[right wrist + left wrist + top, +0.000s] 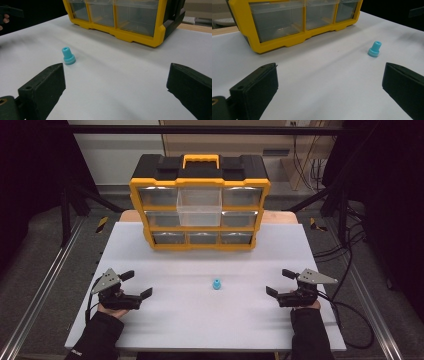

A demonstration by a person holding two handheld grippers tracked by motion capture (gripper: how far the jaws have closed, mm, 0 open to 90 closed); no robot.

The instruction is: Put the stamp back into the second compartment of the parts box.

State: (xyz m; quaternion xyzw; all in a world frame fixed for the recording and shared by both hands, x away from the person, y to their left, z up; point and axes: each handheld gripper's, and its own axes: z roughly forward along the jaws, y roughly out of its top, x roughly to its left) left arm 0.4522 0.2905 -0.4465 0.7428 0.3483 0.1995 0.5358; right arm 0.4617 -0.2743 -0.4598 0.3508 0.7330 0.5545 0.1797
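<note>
Midway across the white table (165, 320), well in front of the yellow drawer cabinet (200, 212), stands a small blue plug (216, 284). It sits upright on its wider base with the narrow, hollow neck pointing up, alone on bare surface and touching nothing, so either side can reach it freely.

Behind the plug, the cabinet rests at the far edge of the table with its clear drawers facing the person. The top middle drawer (199, 206) is pulled out toward the plug and looks empty; I judge it stands open to receive the plug, though nothing is in it yet. The other drawers are pushed in.

To the left of the plug, well apart from it, the left gripper (141, 296) lies low over the table in the person's hand, its jaws spread wide and holding nothing. In the left gripper view the plug lies ahead and toward the right jaw. To the right of the plug, about as far off, the right gripper (274, 294) mirrors it, jaws also spread wide and empty, with the plug ahead near its left jaw in the right gripper view. Both point inward toward the plug, which suits a start position before either one reaches in.
</note>
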